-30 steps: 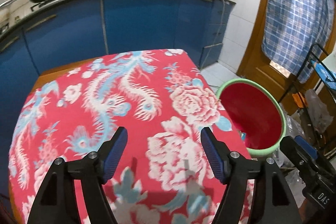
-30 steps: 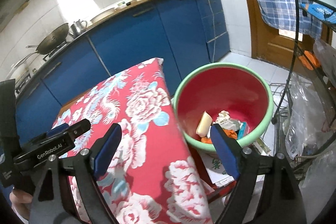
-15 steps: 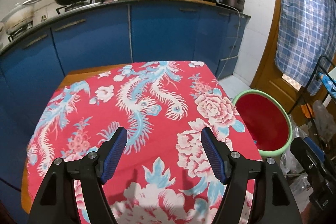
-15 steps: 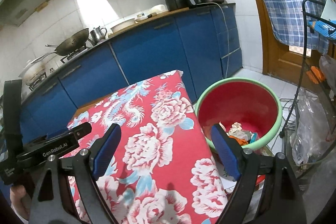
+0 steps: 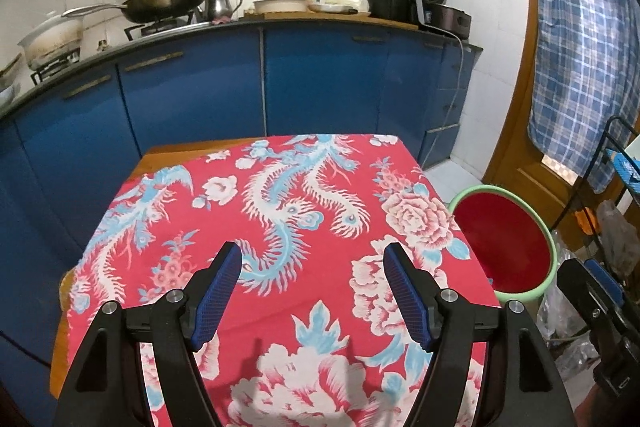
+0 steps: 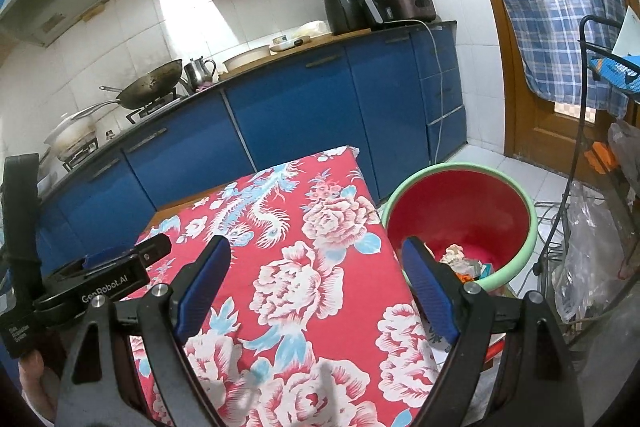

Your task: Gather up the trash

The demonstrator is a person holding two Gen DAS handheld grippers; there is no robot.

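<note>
Trash (image 6: 460, 261) sits in the bottom of the red bin (image 6: 516, 267), on the floor just off the surface's right edge. We see no loose trash on the floral cloth (image 5: 280, 227). Right tongs (image 6: 316, 291) are nearer the bin, which lies ahead-right of them; left tongs (image 5: 312, 291) hang over mid-cloth with the bin far right. Both tongs are released and hold nothing. Judging by that, collection looks done or nearly so. The wire rack (image 6: 576, 187) and plastic bags (image 6: 588, 267) crowd the bin's far side; blue cabinets (image 5: 320, 87) stand behind.
</note>
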